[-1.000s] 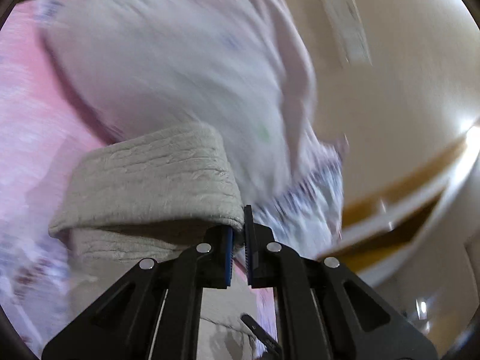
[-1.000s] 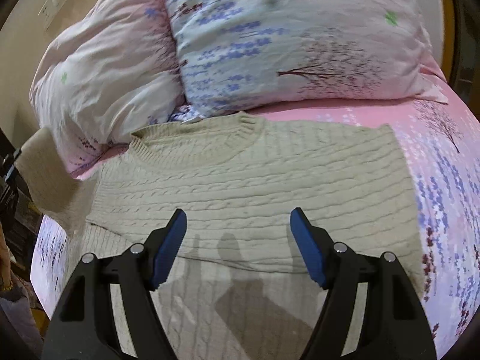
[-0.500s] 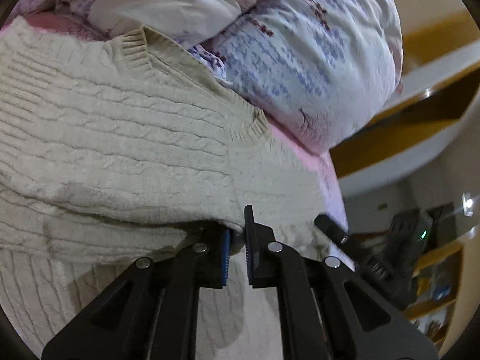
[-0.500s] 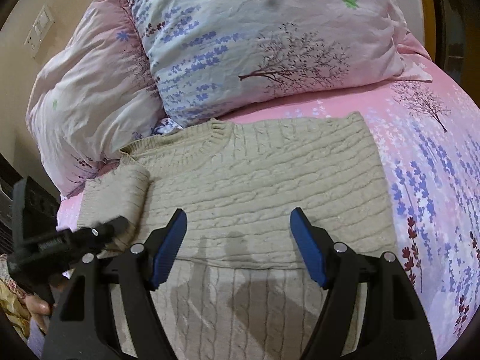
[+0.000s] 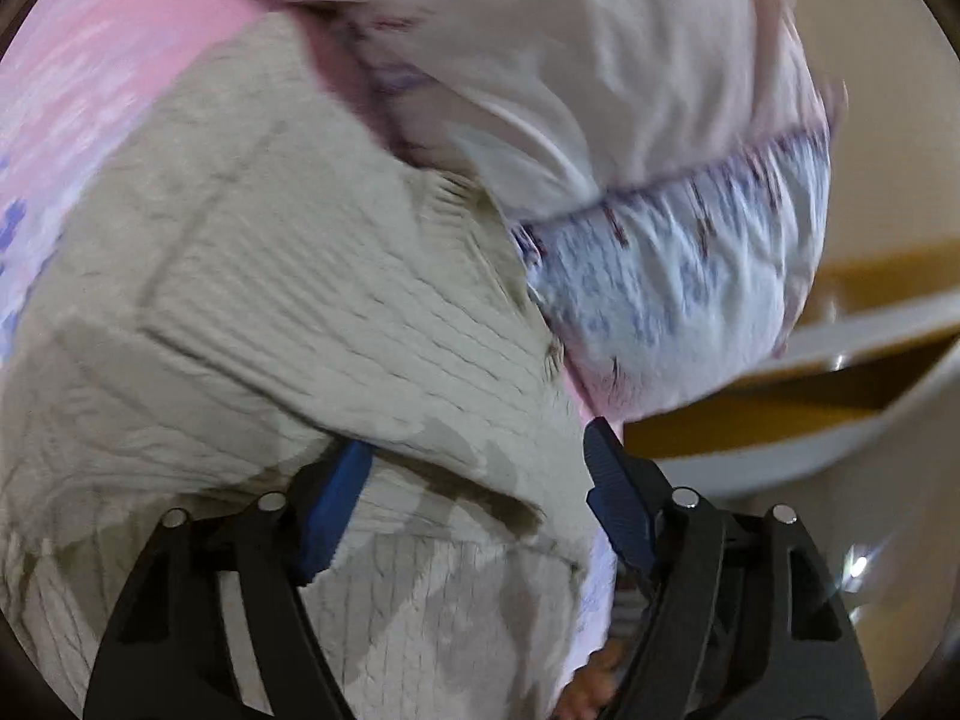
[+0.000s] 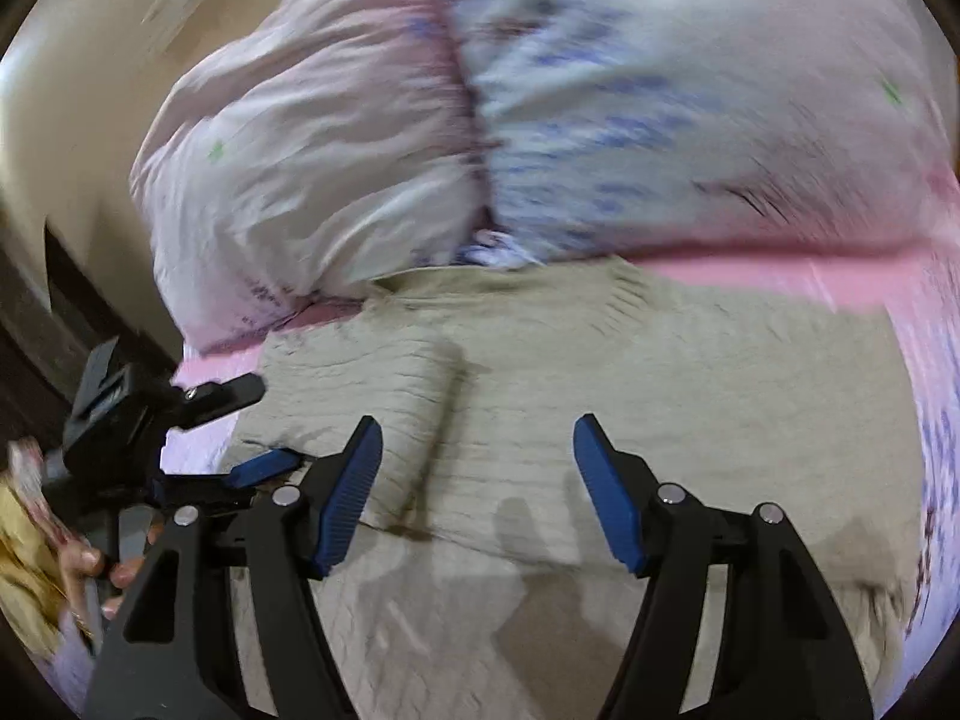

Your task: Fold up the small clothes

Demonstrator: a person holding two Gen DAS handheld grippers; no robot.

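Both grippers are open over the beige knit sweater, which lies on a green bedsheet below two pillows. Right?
Not quite: the bedsheet is pink, as the right wrist view shows. The left gripper and right gripper are both open over the sweater, below the pillows.

No readable text, labels, brands or numbers in either view. Both frames are motion-blurred. The pillows [image 6: 540, 120] and bedsheet [image 6: 780, 276] carry only floral and tree prints, no lettering. The sweater [image 6: 600, 390] shows plain cable knit, no tag or logo visible.
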